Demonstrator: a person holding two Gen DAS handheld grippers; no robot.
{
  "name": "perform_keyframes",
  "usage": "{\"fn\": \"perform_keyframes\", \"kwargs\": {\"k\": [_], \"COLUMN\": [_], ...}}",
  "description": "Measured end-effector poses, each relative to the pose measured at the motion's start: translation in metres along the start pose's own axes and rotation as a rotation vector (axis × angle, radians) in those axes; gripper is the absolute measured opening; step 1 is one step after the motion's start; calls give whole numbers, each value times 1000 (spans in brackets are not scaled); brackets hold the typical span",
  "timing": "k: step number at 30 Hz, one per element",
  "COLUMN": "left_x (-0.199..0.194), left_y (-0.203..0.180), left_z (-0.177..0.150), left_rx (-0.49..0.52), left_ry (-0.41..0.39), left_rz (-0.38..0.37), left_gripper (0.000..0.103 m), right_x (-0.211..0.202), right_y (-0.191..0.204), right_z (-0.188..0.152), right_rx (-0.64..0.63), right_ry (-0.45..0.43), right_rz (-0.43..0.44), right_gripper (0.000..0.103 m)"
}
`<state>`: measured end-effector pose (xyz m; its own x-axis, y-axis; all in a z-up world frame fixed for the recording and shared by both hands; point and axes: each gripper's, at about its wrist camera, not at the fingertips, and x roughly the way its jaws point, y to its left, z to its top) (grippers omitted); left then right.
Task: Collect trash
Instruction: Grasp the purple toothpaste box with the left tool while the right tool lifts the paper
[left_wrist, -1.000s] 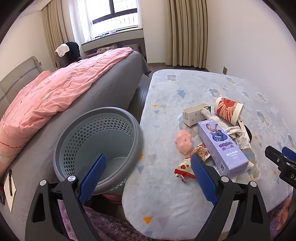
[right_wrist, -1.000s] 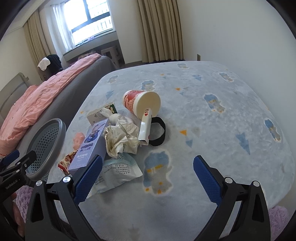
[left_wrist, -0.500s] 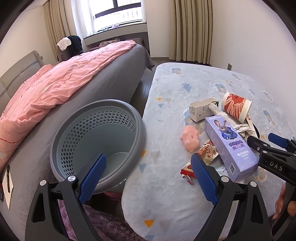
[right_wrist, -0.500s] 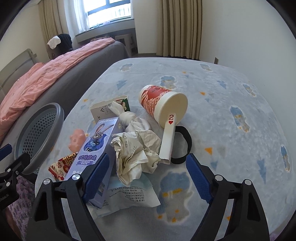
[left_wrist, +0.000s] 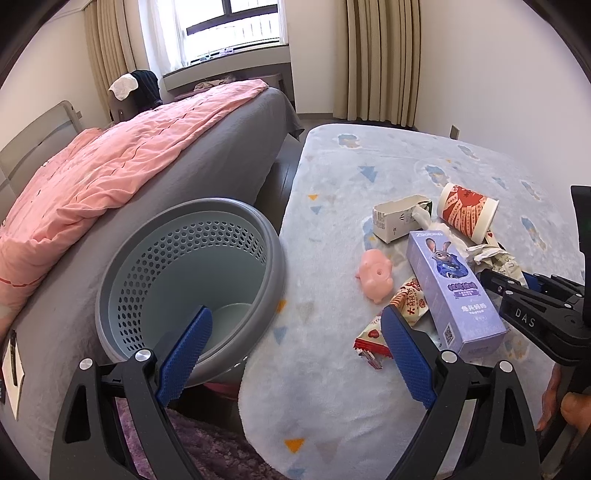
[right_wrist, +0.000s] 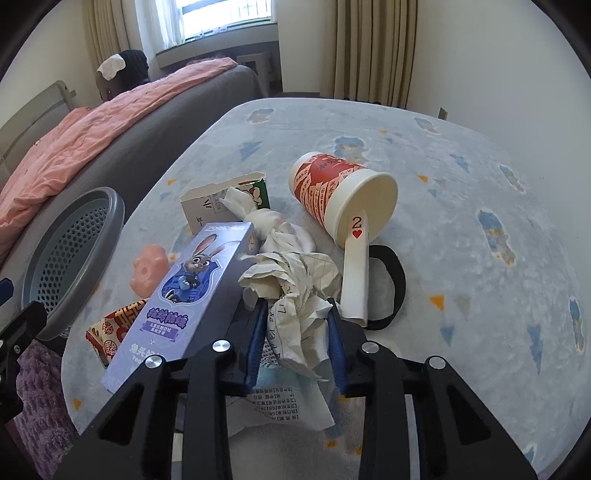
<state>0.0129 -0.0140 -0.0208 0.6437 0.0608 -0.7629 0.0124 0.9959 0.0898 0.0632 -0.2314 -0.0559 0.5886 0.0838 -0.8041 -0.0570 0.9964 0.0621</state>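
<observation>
A pile of trash lies on the pale blue rug (right_wrist: 461, 229). My right gripper (right_wrist: 295, 310) is closing, and its blue pads press both sides of a crumpled white paper (right_wrist: 295, 273). Beside the paper are a purple rabbit box (right_wrist: 192, 288), a knotted white tissue (right_wrist: 266, 225), a tipped red-and-white cup (right_wrist: 340, 199) and a playing card (right_wrist: 356, 266). My left gripper (left_wrist: 295, 314) hangs open with nothing in it, between the grey perforated basket (left_wrist: 273, 258) and the rug's edge. In the left wrist view the right gripper (left_wrist: 509, 280) reaches in past the purple box (left_wrist: 450, 284).
A white carton (right_wrist: 218, 206), a pink toy (right_wrist: 147, 271), a red snack wrapper (right_wrist: 110, 325), a black band (right_wrist: 395, 288) and a light blue packet (right_wrist: 280, 402) also lie on the rug. A bed with a pink quilt (left_wrist: 110, 177) stands left of the basket.
The right gripper has moved left and down onto the pile, and its jaws have come in from wide open onto the crumpled paper. The left gripper has hardly moved.
</observation>
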Motion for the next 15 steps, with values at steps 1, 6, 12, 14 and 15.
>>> {"fn": "perform_keyframes", "kwargs": {"k": [1, 6, 12, 14, 15], "left_x": [-1, -7, -10, -10, -9], "left_y": [-1, -9, -29, -37, -41], "left_z": [0, 4, 15, 18, 19], "left_rx": [3, 19, 46, 54, 58], "left_ry": [-1, -6, -10, -5, 1], "left_rz": [-5, -40, -117, -142, -158], "left_gripper": [88, 88, 88, 88, 88], "right_x": [-2, -23, -58, -67, -71], "right_y": [0, -8, -29, -38, -42], "right_z": [-1, -6, -13, -16, -18], "right_rx": [2, 31, 107, 128, 135], "right_ry": [-5, -44, -100, -113, -117], "right_rz": [7, 51, 93, 92, 88], "right_gripper": [30, 30, 30, 30, 30]}}
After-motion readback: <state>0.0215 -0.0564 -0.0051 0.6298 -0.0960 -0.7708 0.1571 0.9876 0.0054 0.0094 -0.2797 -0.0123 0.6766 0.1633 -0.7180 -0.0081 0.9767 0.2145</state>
